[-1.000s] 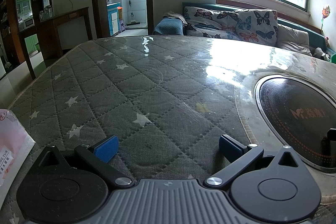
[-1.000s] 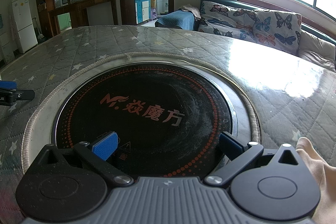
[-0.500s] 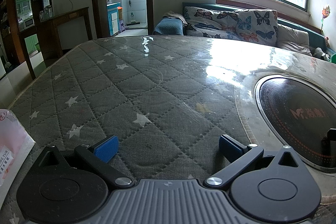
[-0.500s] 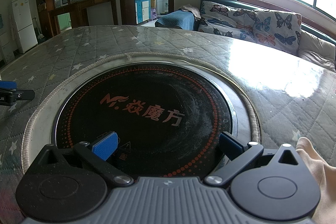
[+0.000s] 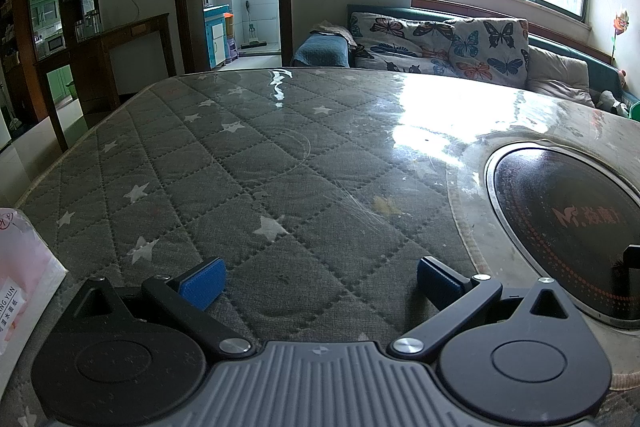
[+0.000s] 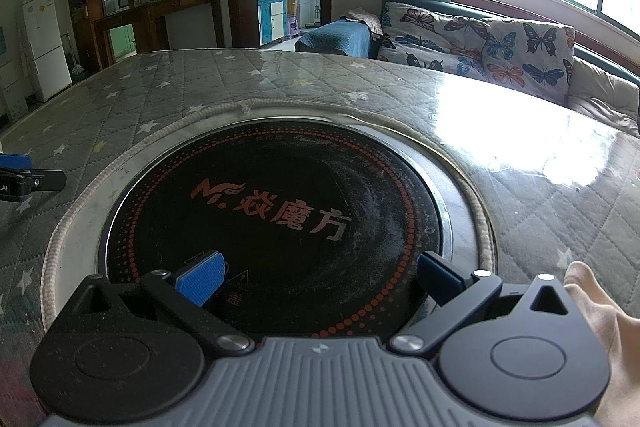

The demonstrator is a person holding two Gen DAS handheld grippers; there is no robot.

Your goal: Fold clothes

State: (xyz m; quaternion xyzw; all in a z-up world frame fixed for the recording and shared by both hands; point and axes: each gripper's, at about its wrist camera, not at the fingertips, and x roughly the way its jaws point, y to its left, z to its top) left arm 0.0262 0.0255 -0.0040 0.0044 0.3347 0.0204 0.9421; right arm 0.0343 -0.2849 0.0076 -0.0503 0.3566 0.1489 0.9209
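Observation:
A pale beige cloth (image 6: 612, 339) shows only as an edge at the lower right of the right wrist view, beside my right gripper (image 6: 320, 281). That gripper is open, empty, and hovers over the black round cooktop (image 6: 280, 211). My left gripper (image 5: 320, 281) is open too, with nothing between its blue pads, low above the grey star-quilted table cover (image 5: 224, 183). The left gripper's fingertip (image 6: 16, 163) pokes into the right wrist view at the far left edge. The rest of the cloth is out of view.
A white and pink packet (image 5: 20, 267) lies at the table's left edge. The cooktop (image 5: 568, 223) sits right of the left gripper. Beyond the table stand a butterfly-patterned sofa (image 5: 440, 43), a wooden sideboard (image 5: 120, 43), a white fridge (image 6: 44, 43) and a doorway.

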